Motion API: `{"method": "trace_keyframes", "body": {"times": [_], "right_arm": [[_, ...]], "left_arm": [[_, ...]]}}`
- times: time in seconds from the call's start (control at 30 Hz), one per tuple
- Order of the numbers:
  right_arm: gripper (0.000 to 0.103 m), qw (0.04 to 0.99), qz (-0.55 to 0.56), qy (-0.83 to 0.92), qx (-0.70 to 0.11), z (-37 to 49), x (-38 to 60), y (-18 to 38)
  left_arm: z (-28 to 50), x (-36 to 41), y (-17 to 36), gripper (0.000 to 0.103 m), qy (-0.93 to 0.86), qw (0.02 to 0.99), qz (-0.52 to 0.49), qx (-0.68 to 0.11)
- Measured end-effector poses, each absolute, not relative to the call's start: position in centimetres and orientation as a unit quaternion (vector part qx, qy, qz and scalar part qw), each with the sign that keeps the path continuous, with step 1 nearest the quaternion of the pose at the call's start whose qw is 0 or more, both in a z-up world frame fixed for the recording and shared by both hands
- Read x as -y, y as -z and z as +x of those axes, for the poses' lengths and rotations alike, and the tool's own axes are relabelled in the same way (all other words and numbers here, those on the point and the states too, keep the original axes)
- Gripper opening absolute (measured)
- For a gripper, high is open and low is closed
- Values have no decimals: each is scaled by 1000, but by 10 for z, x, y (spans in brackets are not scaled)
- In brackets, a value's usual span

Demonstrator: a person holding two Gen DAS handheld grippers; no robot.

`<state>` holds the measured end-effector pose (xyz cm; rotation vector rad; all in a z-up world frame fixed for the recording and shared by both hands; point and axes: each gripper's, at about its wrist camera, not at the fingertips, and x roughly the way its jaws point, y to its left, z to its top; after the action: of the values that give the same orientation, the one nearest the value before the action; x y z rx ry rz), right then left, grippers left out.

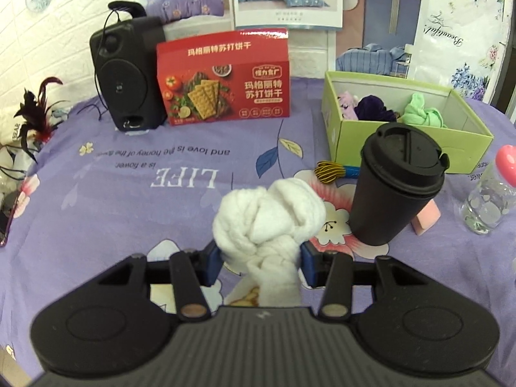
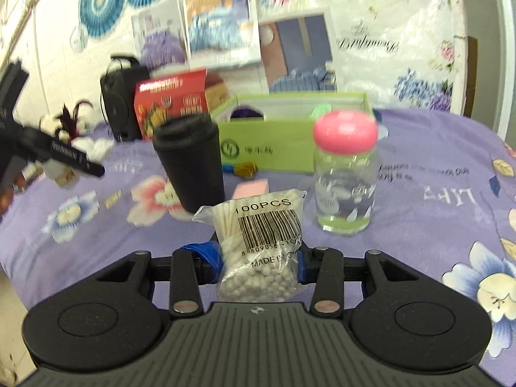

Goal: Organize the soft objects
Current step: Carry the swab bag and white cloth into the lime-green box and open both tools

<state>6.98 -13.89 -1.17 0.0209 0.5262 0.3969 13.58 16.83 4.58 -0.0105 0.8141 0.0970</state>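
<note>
Two grippers are showing, the left gripper (image 1: pixel 259 262) and the right gripper (image 2: pixel 259 259). One white knotted cloth (image 1: pixel 269 213) is sitting in the left one, and one bag of swabs (image 2: pixel 261 238) in the right. One green box (image 1: pixel 403 129) is standing on the one purple sheet (image 1: pixel 129 193), holding three soft bundles: one pink (image 1: pixel 346 103), one dark purple (image 1: pixel 374 108), one green (image 1: pixel 422 111). Also showing are one black cup (image 1: pixel 395 187), one jar with a pink lid (image 2: pixel 345 174), one red cracker box (image 1: pixel 224 77), one speaker (image 1: pixel 127 74), one pink block (image 1: pixel 425 219), one yellow-and-black tassel (image 1: pixel 329 171) and one feather bunch (image 1: pixel 37 113).
</note>
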Motion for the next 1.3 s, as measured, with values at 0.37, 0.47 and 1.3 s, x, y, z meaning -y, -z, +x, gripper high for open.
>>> {"method": "trace_keyframes", "body": {"times": [0.37, 0.47, 1.3], "right_arm": [[26, 944, 57, -256, -198, 85, 155, -44], [26, 950, 32, -256, -175, 117, 157, -70], [34, 896, -119, -210, -373, 380, 110, -40]], "left_arm": [[163, -177, -80, 47, -25, 925, -13, -379], [194, -169, -106, 47, -8, 935, -9, -356], [420, -20, -82, 92, 78, 891, 81, -441]]}}
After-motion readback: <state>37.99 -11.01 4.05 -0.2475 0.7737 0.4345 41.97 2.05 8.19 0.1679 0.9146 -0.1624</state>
